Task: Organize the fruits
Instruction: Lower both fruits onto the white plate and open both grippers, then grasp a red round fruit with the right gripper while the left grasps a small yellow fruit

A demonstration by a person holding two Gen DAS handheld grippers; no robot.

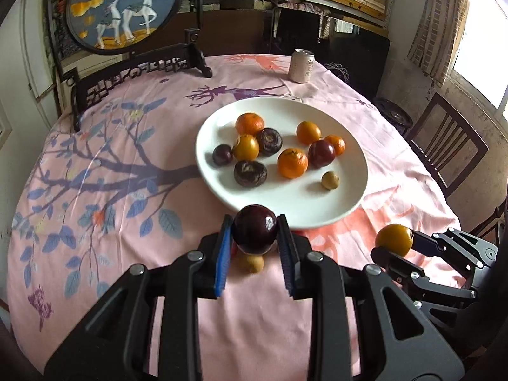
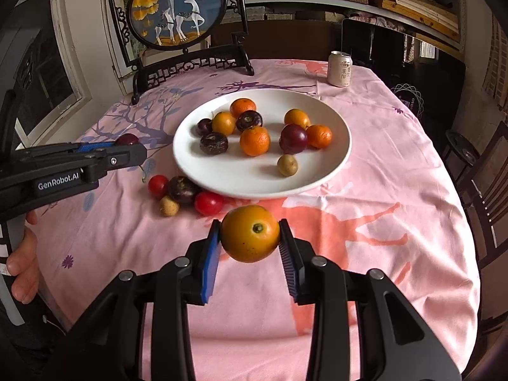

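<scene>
A white plate [image 1: 349, 190] [image 2: 336, 165] in the table's middle holds several oranges, dark plums and a small brown longan. My left gripper [image 1: 255, 233] is shut on a dark red plum [image 1: 255, 233] [image 2: 126, 139], held above the cloth just short of the plate's near rim. My right gripper [image 2: 250, 233] is shut on an orange [image 2: 250, 233] [image 1: 393, 239], held above the cloth in front of the plate. Beside the plate's near-left rim lie two red fruits [image 2: 158, 186] [image 2: 208, 203], a dark fruit [image 2: 183, 189] and a longan [image 2: 169, 206] [image 1: 251, 263].
A drink can [image 1: 301, 65] [image 2: 340, 69] stands at the table's far side. A framed deer screen on a dark stand [image 1: 127, 9] [image 2: 177, 16] is at the far left. A wooden chair [image 1: 444, 146] stands to the right. The table has a pink cloth [image 2: 397, 174].
</scene>
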